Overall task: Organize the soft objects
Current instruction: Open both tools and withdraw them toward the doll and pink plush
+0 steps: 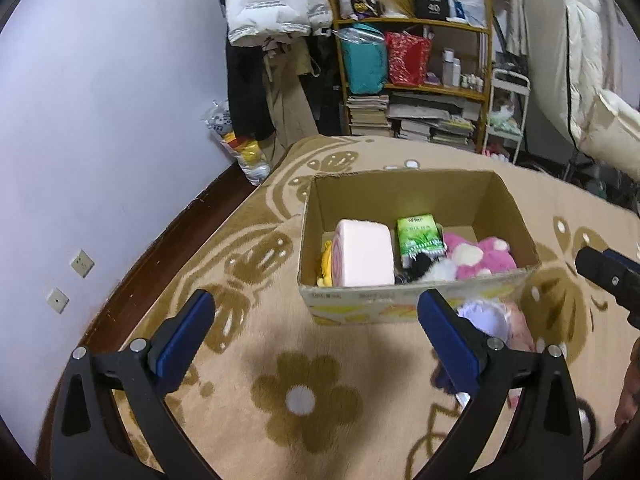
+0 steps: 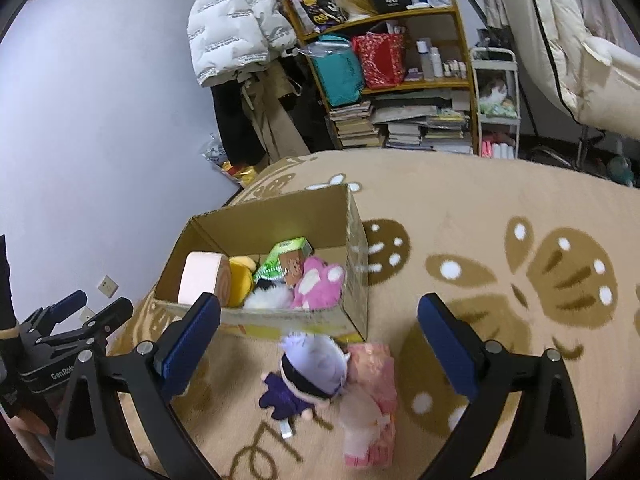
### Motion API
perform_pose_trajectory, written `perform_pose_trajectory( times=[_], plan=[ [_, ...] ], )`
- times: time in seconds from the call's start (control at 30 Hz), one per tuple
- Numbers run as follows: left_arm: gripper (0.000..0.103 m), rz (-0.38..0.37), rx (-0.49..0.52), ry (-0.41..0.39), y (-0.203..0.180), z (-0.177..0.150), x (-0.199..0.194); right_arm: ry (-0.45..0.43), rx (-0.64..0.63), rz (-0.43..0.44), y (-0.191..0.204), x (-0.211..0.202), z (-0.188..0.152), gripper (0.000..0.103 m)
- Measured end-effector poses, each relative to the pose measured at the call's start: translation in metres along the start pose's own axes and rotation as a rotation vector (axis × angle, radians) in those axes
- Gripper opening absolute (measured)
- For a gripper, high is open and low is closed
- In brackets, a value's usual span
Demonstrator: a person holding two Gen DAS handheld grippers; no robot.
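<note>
The cardboard box [image 1: 416, 308] stood open on the flower-patterned rug [image 1: 304, 400], toward the rug's far edge and closer to its left side by the lavender wall [image 1: 100, 120]. Inside it lay a pink roll cushion [image 1: 366, 254] against the left wall, a yellow plush [image 2: 240, 280] beside it, a green carton [image 1: 418, 236] near the middle, a black-and-white fluffy toy [image 2: 268, 298] against the near wall, and a pink spotted plush [image 1: 480, 258] at the right end.

Outside the box, just before its near right corner, a doll with pale lilac hair and a dark purple outfit [image 2: 308, 376] lay on the rug, touching a pink-dressed doll [image 2: 370, 392] on its right.

The left gripper [image 1: 316, 328] hung above bare rug in front of the box, its jaws released and wide apart, grasping nothing. The right gripper [image 2: 320, 336] was above the two dolls, its jaws likewise spread wide and empty, with both dolls lying between the blue pads [image 2: 192, 336] in its view.

Beyond the rug's far edge stood a wooden shelf [image 1: 416, 24] crowded with bags and books.
</note>
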State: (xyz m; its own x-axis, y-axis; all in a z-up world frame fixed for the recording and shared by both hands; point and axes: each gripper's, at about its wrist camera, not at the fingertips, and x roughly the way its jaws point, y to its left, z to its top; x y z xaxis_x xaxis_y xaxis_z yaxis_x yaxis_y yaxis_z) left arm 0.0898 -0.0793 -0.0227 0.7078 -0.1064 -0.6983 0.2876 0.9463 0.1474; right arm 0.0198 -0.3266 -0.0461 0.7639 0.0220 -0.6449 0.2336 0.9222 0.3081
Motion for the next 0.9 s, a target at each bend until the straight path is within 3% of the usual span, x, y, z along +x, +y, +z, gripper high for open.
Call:
perform_pose_trajectory(
  times=[0.53, 0.9],
  plan=[
    [0.100, -0.020, 0.062, 0.034, -0.017, -0.020, -0.008, 0.096, 0.062, -0.048, -0.018, -0.012, -0.029, 0.103],
    [0.100, -0.036, 0.128, 0.077, -0.038, -0.026, 0.012, 0.183, 0.113, -0.063, -0.031, 0.010, -0.039, 0.097]
  ],
)
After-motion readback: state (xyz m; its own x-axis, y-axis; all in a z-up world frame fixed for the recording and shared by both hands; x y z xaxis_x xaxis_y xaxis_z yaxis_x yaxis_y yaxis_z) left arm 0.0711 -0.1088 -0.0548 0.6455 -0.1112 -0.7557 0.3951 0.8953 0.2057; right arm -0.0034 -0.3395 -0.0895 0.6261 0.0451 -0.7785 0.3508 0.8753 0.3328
